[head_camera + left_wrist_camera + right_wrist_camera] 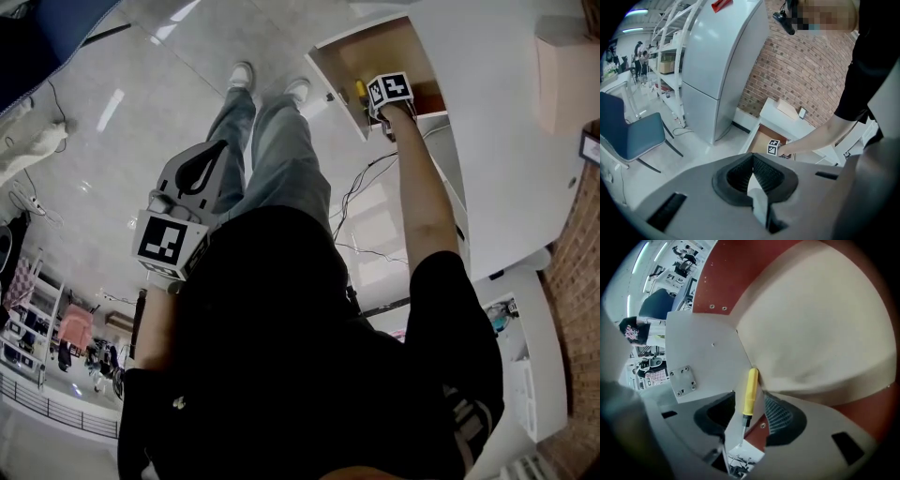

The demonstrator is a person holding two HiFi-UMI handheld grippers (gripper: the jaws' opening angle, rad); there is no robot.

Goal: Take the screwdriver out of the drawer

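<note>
A yellow-handled screwdriver (pixel 750 391) lies on the beige floor of the open drawer (pixel 820 319), close along its white side wall. My right gripper (pixel 747 414) reaches down into the drawer, open, with the screwdriver between its dark pads (pixel 781 414) and neither pad pressing on it. From the head view the drawer (pixel 380 42) stands pulled out of a white cabinet, the screwdriver (pixel 360 91) just left of my right gripper (pixel 388 96). My left gripper (pixel 223 146) hangs shut and empty over the floor, far from the drawer (pixel 761 136).
The white cabinet top (pixel 506 141) carries a cardboard box (pixel 565 70). Cables (pixel 361 197) trail on the tiled floor beside the cabinet. A brick wall (pixel 806 70) stands behind it, a tall grey cabinet (pixel 717 61) and a blue chair (pixel 633 136) to the left.
</note>
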